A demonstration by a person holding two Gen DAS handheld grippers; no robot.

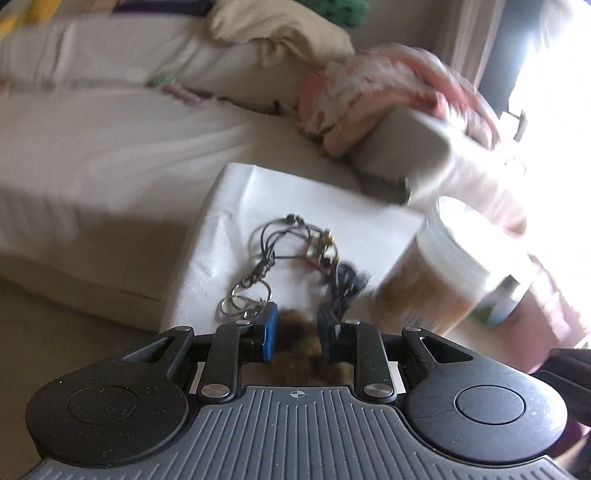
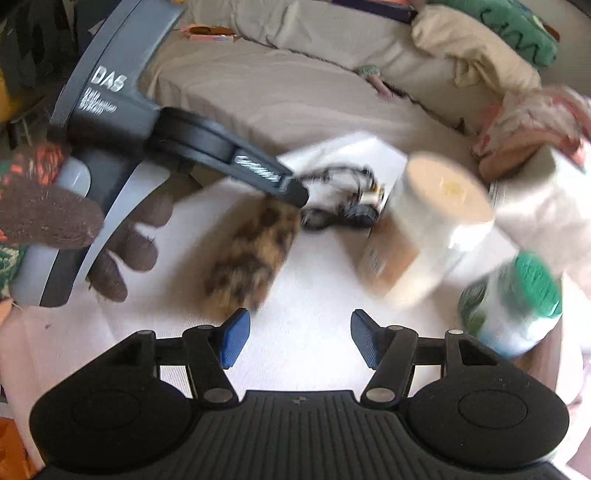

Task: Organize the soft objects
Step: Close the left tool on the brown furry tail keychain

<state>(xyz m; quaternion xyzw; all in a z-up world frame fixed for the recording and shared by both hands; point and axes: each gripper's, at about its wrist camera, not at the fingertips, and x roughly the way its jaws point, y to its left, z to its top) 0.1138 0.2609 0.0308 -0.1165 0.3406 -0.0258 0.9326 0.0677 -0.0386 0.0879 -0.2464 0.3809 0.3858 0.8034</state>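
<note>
the beige sofa (image 2: 280, 92) is spreading out well beyond both tools, with a cream cushion (image 2: 469, 48) and a green patterned pillow (image 2: 524, 29) lying at its far end. nearer, a white-covered surface (image 2: 314, 295) is carrying everything else; whether it is a counter or a box i cannot tell. a white-lidded tub (image 2: 439, 206) is sitting ahead and to the right of the right tool (image 2: 300, 338), and a green-capped jar (image 2: 517, 295) is standing nearer on that same side. the furry leopard-print pouch (image 2: 247, 254) is lying ahead and left of the right tool, and the left tool (image 1: 295, 328) is closing on its far end; the left wrist view is showing fur pinched between the blue pads (image 1: 269, 328). the right tool is hanging with its jaws wide apart, holding nothing. a tangle of keyrings and cords (image 1: 295, 254) is lying just past the left tool's tips.

to do this lift well, the grip is probably needing to stay firm on the fur alone, rising straight up so the keyrings are not snagging, while the right tool is keeping away from the tub.
</note>
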